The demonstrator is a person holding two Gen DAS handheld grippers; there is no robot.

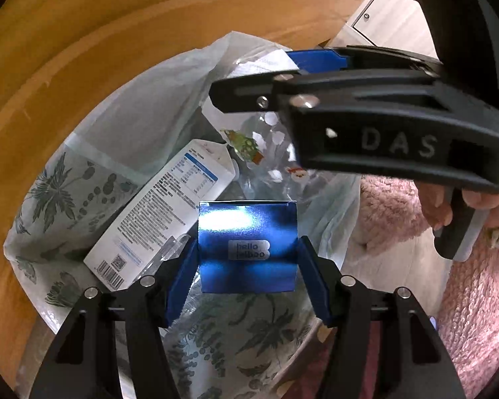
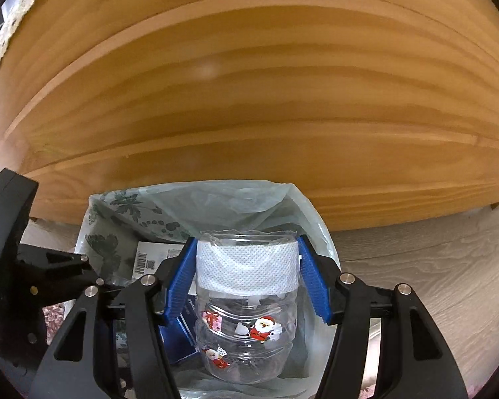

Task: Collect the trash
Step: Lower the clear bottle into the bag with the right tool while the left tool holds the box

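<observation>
I take the lined bin as my landmark and go left to right. My left gripper hangs over the bin's mouth, jaws about half spread and pressed on the sides of a shiny blue box, which sits square between the pads, above the trash already inside. My right gripper is also over the mouth, on the side nearer the wooden furniture panel. Its jaws are likewise about half spread and clamped on a clear plastic jar with Santa stickers and a white paper band, held upright with its base down in the bin.

What could go wrong, as I judge it: the two claws crowd the same opening, so one could knock the other and spill a piece outside the bin. The jar is thin-walled and slick, and the paper band sits under my pads, so it could slide or tip if I let go unevenly. The box could land on the white carton lying aslant inside, on the left of the bin, and bounce to the liner's rim. A pad could snag the loose liner and drag it off.

Count: one bin, one liner, one carton, one blue box, one jar, two grippers.
</observation>
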